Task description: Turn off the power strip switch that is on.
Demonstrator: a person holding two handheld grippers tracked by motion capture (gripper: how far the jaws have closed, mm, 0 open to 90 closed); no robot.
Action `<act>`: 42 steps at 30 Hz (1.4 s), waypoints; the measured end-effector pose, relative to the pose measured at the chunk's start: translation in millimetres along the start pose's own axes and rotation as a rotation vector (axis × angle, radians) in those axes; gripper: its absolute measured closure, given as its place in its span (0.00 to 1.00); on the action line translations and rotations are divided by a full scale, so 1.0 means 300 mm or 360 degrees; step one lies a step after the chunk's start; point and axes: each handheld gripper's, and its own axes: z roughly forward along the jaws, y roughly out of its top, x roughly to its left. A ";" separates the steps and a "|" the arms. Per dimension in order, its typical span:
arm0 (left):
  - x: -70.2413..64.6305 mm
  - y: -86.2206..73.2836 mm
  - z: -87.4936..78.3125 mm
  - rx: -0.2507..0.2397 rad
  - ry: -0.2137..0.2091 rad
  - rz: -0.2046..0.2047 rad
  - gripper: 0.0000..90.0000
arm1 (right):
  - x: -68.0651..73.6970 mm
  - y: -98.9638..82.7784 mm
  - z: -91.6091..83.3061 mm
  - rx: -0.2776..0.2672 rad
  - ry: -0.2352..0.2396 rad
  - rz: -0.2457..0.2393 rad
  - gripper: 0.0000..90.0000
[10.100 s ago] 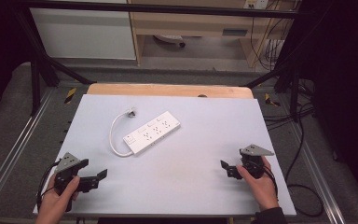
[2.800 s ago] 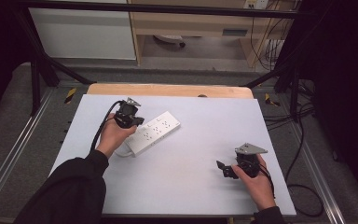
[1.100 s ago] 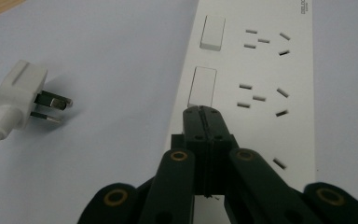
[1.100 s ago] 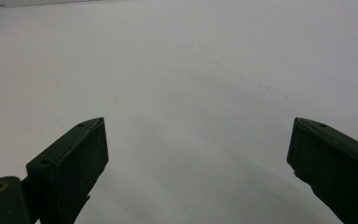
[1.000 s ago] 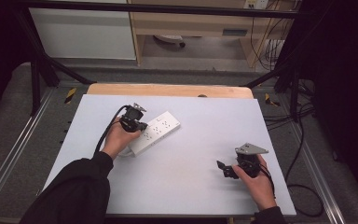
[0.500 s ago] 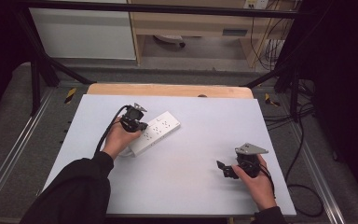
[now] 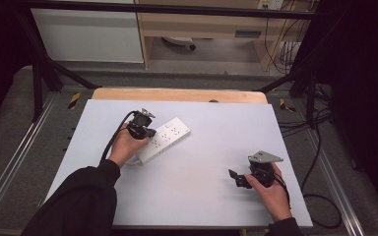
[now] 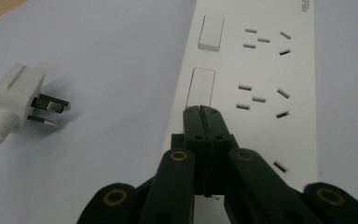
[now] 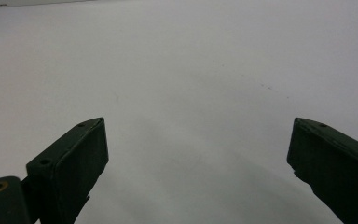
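Observation:
A white power strip (image 7: pixel 166 139) lies aslant on the pale table (image 7: pixel 192 196), left of the middle. In the left gripper view its face (image 8: pixel 261 70) shows two rocker switches and several socket holes. My left gripper (image 8: pixel 203 112) is shut with nothing between its jaws, and its joined tips rest at the lower switch (image 8: pixel 200 88). From above, the left gripper (image 7: pixel 147 132) sits over the strip's left half. The strip's white plug (image 8: pixel 21 95) lies on the table beside it, prongs bare. My right gripper (image 7: pixel 238 178) stands open above bare table at the front right, nothing between its fingertips (image 9: pixel 81 149).
A wooden board edge (image 7: pixel 177 94) runs along the table's far side. Metal rails (image 7: pixel 10 167) flank the table on both sides, and black cables (image 7: pixel 315 147) trail on the floor to the right. A dark sleeve (image 7: pixel 78 201) reaches in from the bottom left.

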 end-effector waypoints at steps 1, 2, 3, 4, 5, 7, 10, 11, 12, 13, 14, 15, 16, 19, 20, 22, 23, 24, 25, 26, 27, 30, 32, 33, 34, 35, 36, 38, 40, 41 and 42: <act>-0.001 0.000 0.001 -0.0001 0.0002 -0.0001 1.00 | 0.000 0.000 0.000 0.0000 0.0000 0.0000 0.06; -0.002 0.000 0.001 -0.0001 0.0005 0.0001 1.00 | 0.000 0.000 0.000 -0.0002 0.0001 0.0000 0.06; -0.003 0.000 0.001 -0.0001 0.0007 0.0004 1.00 | 0.000 0.000 0.000 -0.0002 0.0002 0.0000 0.06; -0.003 0.000 0.002 -0.0001 0.0006 0.0000 1.00 | 0.000 0.000 0.000 -0.0002 0.0002 0.0000 0.06; -0.002 0.000 0.002 -0.0001 0.0007 -0.0002 1.00 | 0.000 0.000 0.000 -0.0002 0.0003 -0.0001 0.06; -0.002 0.001 0.003 0.0001 0.0007 -0.0005 1.00 | 0.000 0.000 0.000 0.0001 0.0003 -0.0001 0.06; -0.003 0.001 0.005 0.0000 0.0010 -0.0007 1.00 | 0.000 0.000 0.000 0.0001 0.0003 -0.0002 0.06; -0.003 0.000 0.009 0.0010 0.0004 -0.0004 1.00 | 0.001 0.000 0.000 0.0002 0.0003 0.0000 0.06; -0.004 0.000 0.010 0.0003 0.0001 -0.0003 1.00 | 0.000 0.000 0.000 0.0000 0.0003 0.0000 0.06; -0.005 0.001 0.010 0.0005 0.0003 -0.0001 1.00 | 0.001 0.000 0.000 0.0002 0.0004 0.0003 0.06; -0.007 0.001 0.011 0.0002 0.0002 0.0000 1.00 | 0.000 0.000 0.000 0.0001 0.0004 0.0001 0.06; -0.009 0.002 0.013 -0.0003 0.0001 -0.0002 1.00 | 0.000 0.000 -0.001 0.0003 0.0003 0.0000 0.06; -0.011 0.003 0.014 -0.0005 0.0001 -0.0001 1.00 | 0.000 0.000 -0.001 0.0003 0.0003 0.0000 0.06; -0.013 0.004 0.014 -0.0002 0.0001 0.0011 1.00 | 0.000 -0.001 0.000 0.0003 0.0003 -0.0001 0.06; -0.012 0.003 0.014 -0.0004 -0.0002 0.0008 1.00 | 0.000 -0.001 -0.001 0.0003 0.0004 0.0000 0.06; -0.011 0.003 0.014 -0.0007 -0.0006 0.0008 1.00 | 0.000 -0.001 -0.001 0.0004 0.0004 -0.0001 0.06; -0.010 0.002 0.014 -0.0008 -0.0007 0.0011 1.00 | 0.000 -0.001 -0.001 0.0002 0.0005 -0.0001 0.06; -0.010 0.002 0.014 -0.0008 -0.0007 0.0012 1.00 | -0.001 -0.001 -0.001 0.0002 0.0005 -0.0001 0.06; -0.010 0.002 0.014 -0.0009 -0.0009 0.0013 1.00 | -0.001 -0.001 -0.001 -0.0001 0.0006 -0.0003 0.06; -0.009 0.001 0.014 -0.0010 -0.0010 0.0013 1.00 | -0.001 -0.001 -0.001 0.0000 0.0006 0.0000 0.06; -0.008 0.001 0.014 -0.0011 -0.0009 0.0010 1.00 | -0.001 -0.001 -0.001 0.0004 0.0005 0.0001 0.06; -0.001 -0.005 0.009 -0.0008 -0.0008 0.0002 1.00 | 0.000 -0.001 0.001 0.0005 0.0003 -0.0001 0.06; 0.005 -0.011 0.005 -0.0016 -0.0008 -0.0014 1.00 | 0.002 -0.001 0.001 0.0007 0.0006 0.0003 0.06; 0.009 -0.013 0.003 -0.0011 -0.0007 -0.0017 1.00 | 0.002 -0.001 0.001 0.0005 0.0004 0.0001 0.06; 0.012 -0.013 0.000 -0.0003 -0.0002 -0.0017 1.00 | 0.002 -0.001 0.001 0.0005 0.0004 0.0001 0.06; 0.014 -0.013 -0.003 0.0006 0.0007 -0.0014 1.00 | 0.000 -0.001 0.000 0.0006 0.0002 -0.0001 0.06; 0.014 -0.013 -0.005 0.0002 0.0024 -0.0011 1.00 | 0.000 -0.001 0.000 0.0006 0.0002 -0.0001 0.06; 0.016 -0.012 -0.011 -0.0030 0.0035 -0.0010 1.00 | 0.000 -0.001 0.000 0.0004 0.0002 -0.0002 0.06; 0.013 -0.009 -0.015 -0.0062 0.0037 -0.0004 1.00 | 0.000 -0.001 -0.001 0.0003 0.0003 -0.0002 0.06; 0.011 -0.007 -0.016 -0.0074 0.0036 0.0002 1.00 | -0.001 -0.001 0.000 0.0006 0.0003 0.0001 0.06; 0.008 -0.005 -0.017 -0.0088 0.0034 0.0004 1.00 | -0.001 -0.001 0.000 0.0006 0.0003 0.0001 0.06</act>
